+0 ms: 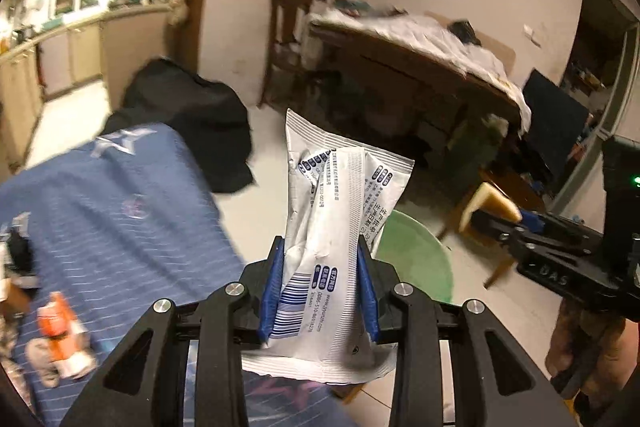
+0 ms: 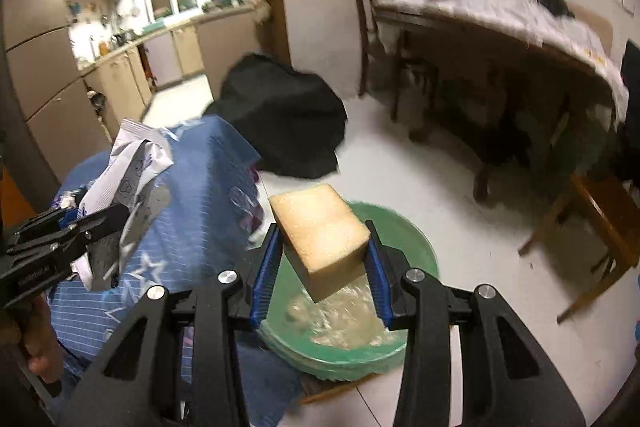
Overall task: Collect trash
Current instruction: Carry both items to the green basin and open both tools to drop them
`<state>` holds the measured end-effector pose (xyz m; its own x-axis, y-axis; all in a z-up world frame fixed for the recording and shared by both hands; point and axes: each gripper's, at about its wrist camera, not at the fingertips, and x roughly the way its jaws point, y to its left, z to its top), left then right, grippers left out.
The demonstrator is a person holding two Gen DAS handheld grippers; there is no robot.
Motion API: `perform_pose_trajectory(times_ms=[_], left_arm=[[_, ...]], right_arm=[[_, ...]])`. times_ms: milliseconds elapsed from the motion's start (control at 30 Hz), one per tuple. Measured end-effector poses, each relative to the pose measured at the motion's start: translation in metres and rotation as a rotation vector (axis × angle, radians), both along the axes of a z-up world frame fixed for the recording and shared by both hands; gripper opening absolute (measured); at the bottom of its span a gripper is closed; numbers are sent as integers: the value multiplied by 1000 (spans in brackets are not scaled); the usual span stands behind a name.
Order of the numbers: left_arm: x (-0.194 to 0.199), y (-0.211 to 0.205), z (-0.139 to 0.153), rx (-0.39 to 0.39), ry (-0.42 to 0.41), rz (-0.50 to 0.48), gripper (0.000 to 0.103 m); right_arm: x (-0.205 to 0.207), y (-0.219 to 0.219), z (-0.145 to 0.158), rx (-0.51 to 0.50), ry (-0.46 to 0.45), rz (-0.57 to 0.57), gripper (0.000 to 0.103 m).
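Observation:
My left gripper [image 1: 320, 247] is shut on a white plastic wrapper [image 1: 336, 211] with blue print and a barcode; the wrapper sticks up between the blue pads. The same wrapper [image 2: 128, 163] shows crumpled at the left of the right wrist view, held in the left gripper [image 2: 100, 223]. My right gripper [image 2: 323, 233] is shut on a beige foam block [image 2: 320, 223], squeezed between its blue pads. That block [image 1: 492, 203] and the right gripper [image 1: 516, 227] appear at the right of the left wrist view. Below the block sits a green basin [image 2: 416, 247] with pale scraps inside.
A blue patterned cloth [image 1: 120, 227] covers a surface at the left, with an orange-and-white packet [image 1: 60, 323] and other litter on it. A black cloth [image 2: 284, 115] lies beyond it. A cluttered wooden table [image 2: 500, 27], a small wooden stool [image 2: 600, 219] and kitchen counters [image 2: 168, 39] surround the tiled floor.

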<state>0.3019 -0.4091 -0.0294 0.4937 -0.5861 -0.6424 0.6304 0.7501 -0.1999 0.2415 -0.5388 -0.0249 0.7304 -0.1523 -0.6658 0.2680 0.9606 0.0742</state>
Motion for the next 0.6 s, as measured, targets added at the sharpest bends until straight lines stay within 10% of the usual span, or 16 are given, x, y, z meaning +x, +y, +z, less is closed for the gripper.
perform_pose_trajectory(times_ms=[600], left_arm=[[88, -133, -110, 83, 231, -49, 35]], right_arm=[[34, -54, -73, 122, 203, -17, 39]])
